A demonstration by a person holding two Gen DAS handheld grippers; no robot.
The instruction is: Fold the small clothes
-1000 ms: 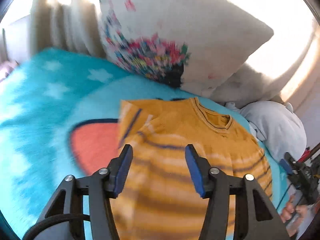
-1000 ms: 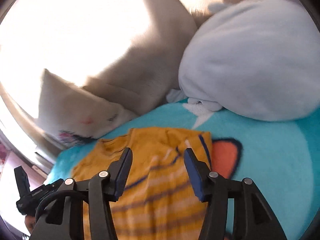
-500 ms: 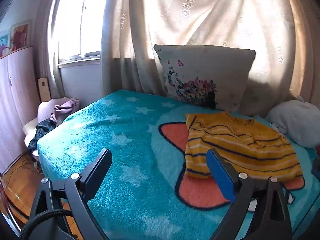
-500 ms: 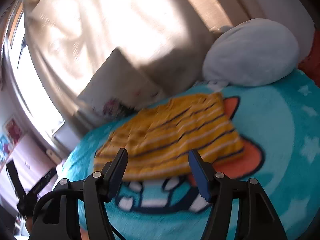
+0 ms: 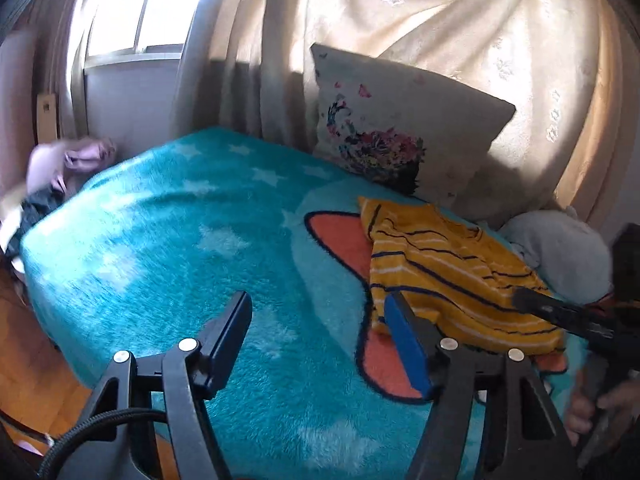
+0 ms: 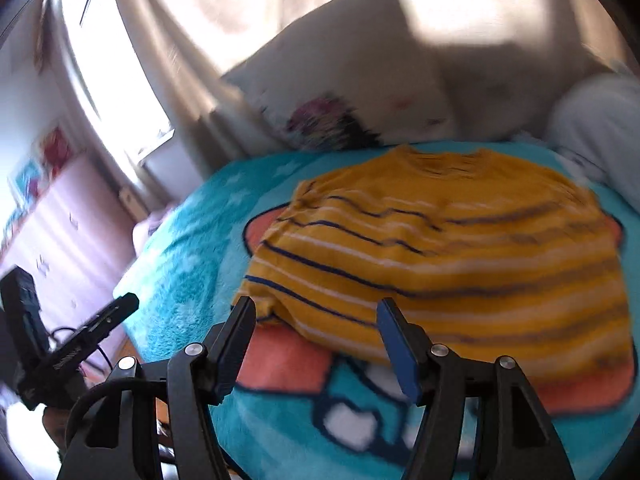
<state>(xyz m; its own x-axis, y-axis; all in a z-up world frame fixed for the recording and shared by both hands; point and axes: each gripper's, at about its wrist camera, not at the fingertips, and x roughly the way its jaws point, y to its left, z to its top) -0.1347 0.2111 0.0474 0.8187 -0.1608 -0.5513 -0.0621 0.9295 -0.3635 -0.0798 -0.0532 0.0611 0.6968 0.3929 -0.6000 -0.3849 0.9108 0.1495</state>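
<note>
Yellow knitted sweater with navy and white stripes [image 6: 440, 256] lies on the teal plush blanket [image 5: 180, 248], just beyond the right gripper [image 6: 316, 340] fingers, right of the left gripper [image 5: 320, 340] fingers; left just closed partway, both pairs apart, empty

Small mustard-yellow sweater [image 5: 448, 268] w/ navy & white stripes — lies flat-ish, rumpled, on the teal blanket [image 5: 200, 240] of the bed, over its orange patch. Neckline at far end, twd the pillow [image 5: 400, 120]; near hem bunched, left edge folded in.
</note>
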